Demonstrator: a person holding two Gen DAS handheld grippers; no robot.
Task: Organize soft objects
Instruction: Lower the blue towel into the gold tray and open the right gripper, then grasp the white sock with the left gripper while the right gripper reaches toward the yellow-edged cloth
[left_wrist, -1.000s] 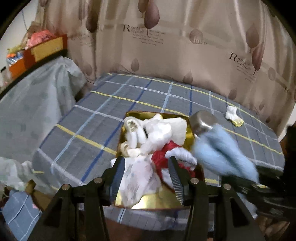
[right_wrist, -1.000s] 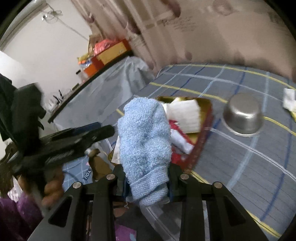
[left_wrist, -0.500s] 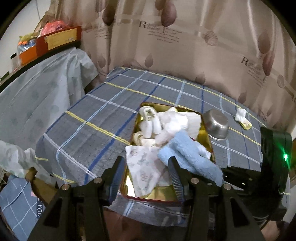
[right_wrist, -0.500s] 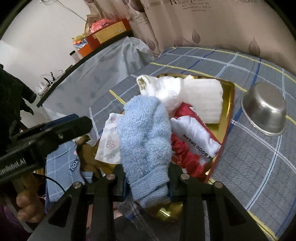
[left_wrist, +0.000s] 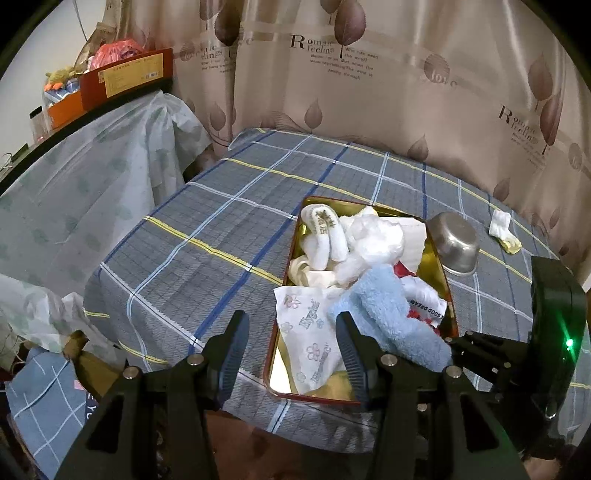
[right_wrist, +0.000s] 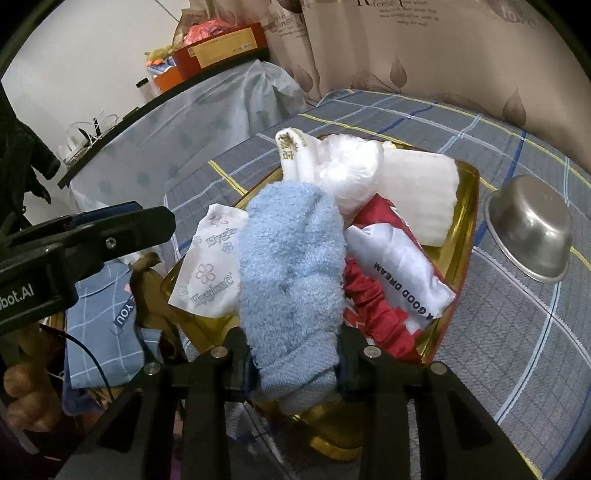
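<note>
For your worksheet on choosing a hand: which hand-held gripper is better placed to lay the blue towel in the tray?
Right hand-held gripper: it grips the blue towel above the tray; the left is open.

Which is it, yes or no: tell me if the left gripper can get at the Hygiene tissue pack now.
Probably yes: the left gripper is open, the tissue pack shows between its fingers, uncovered, though the blue towel crowds its right edge.

We see a fuzzy light-blue sock lying over the gold tray, whose outer rim is red. At its nine o'clock sits a white wipe packet printed with pale purple flowers. At three o'clock lies a red-and-white bag with dark lettering. The desk wears a grey plaid cloth lined in blue, white and yellow. The bowl is silver.
</note>
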